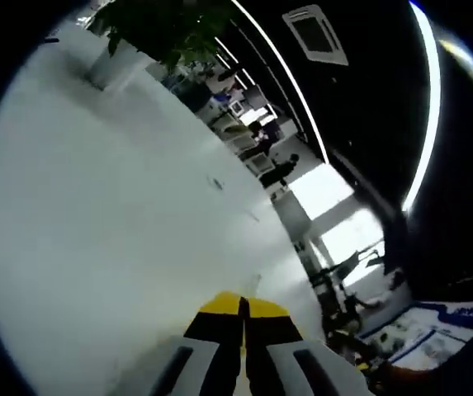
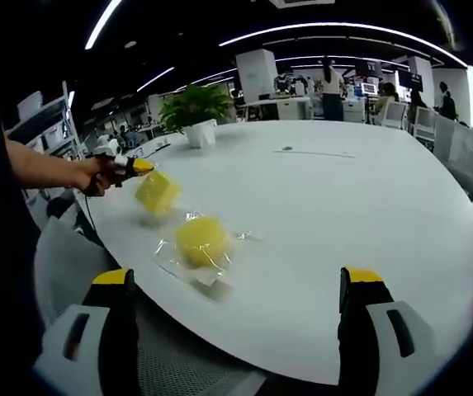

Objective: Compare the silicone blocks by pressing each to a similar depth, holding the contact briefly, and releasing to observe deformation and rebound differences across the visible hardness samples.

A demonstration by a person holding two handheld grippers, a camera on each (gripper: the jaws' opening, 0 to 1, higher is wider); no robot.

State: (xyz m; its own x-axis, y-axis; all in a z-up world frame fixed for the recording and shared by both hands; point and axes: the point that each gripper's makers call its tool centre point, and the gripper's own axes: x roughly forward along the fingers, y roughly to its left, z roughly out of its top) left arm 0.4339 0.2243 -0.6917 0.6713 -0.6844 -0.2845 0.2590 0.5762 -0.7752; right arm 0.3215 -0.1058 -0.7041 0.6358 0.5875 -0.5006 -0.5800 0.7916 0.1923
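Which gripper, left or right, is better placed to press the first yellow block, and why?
Probably the right gripper: its jaws stand open, facing the wrapped yellow block just ahead. The left gripper is shut and off at the table's edge beside the second block.

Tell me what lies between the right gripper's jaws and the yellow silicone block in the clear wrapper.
In the right gripper view, only bare white table separates the open right gripper from the wrapped yellow block.
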